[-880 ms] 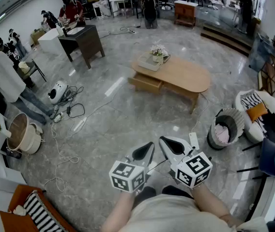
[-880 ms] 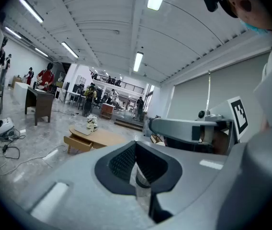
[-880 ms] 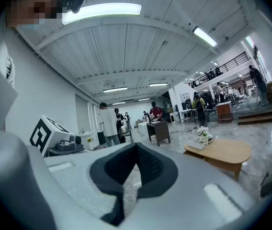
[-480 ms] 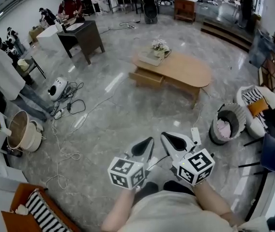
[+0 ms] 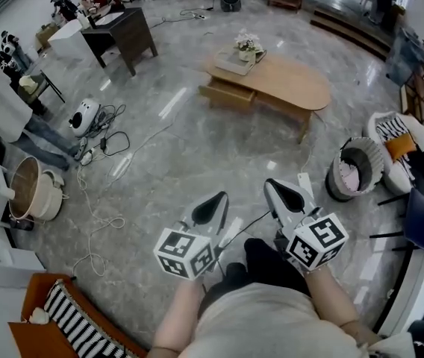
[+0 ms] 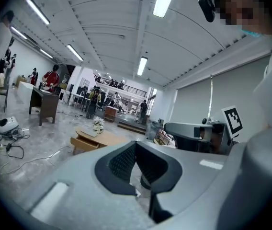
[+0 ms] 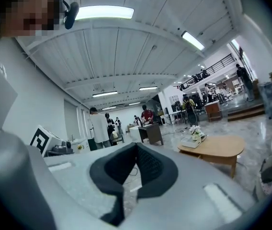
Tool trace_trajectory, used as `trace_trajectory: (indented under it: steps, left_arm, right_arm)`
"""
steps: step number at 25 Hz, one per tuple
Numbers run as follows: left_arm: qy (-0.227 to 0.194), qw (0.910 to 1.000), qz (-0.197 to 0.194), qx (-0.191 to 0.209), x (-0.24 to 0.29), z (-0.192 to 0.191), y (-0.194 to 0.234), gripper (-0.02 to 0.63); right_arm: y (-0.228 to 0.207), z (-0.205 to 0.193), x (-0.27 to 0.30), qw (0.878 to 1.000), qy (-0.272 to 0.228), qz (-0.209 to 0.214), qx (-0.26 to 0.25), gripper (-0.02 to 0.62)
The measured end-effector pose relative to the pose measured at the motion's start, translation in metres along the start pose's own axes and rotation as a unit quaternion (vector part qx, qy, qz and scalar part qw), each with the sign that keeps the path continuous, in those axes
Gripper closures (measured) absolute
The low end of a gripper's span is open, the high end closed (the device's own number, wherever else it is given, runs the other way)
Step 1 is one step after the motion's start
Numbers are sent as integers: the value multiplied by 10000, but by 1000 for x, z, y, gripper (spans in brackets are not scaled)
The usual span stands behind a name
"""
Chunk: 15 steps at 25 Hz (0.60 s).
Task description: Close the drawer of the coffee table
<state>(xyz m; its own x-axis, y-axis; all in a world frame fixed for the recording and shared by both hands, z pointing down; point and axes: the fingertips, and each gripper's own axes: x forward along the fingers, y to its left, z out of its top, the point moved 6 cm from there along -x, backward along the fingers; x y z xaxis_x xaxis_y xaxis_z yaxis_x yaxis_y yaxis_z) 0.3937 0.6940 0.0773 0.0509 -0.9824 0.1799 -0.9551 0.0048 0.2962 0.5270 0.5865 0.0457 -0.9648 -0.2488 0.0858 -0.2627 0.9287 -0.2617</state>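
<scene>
The oval wooden coffee table (image 5: 287, 82) stands far off across the marble floor, with a flower vase (image 5: 248, 47) on a tray at its left end. Its drawer (image 5: 225, 95) sticks out open on the left front side. My left gripper (image 5: 218, 200) and right gripper (image 5: 274, 188) are held close to my body, side by side, well short of the table. Both are shut with nothing between the pads. In the left gripper view the table (image 6: 102, 138) and open drawer (image 6: 82, 144) show beyond the shut left gripper (image 6: 136, 143). The right gripper (image 7: 136, 145) points left of the table (image 7: 218, 147).
A round laundry basket (image 5: 352, 171) and a cushioned chair (image 5: 400, 152) stand at the right. Cables (image 5: 100, 200) and a white appliance (image 5: 85, 116) lie on the floor to the left, near a large pot (image 5: 31, 197). A dark desk (image 5: 126, 34) and people are farther back.
The coffee table sits higher and slightly larger in the head view, so I have moved toward it. Both grippers stayed shut and have drifted a little apart.
</scene>
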Motion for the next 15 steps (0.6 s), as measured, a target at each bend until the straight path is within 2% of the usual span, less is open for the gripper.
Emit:
trace_trajectory:
  steps: [7,15]
  left_arm:
    - [-7,9999,92,-84,19,1,31,604]
    - [146,9997,57,-186,100,16,79,604]
  right_arm:
    - [-19,1,37,9999,-87,-20,127,594]
    - [-77,14,125,9998,6,161,137,594]
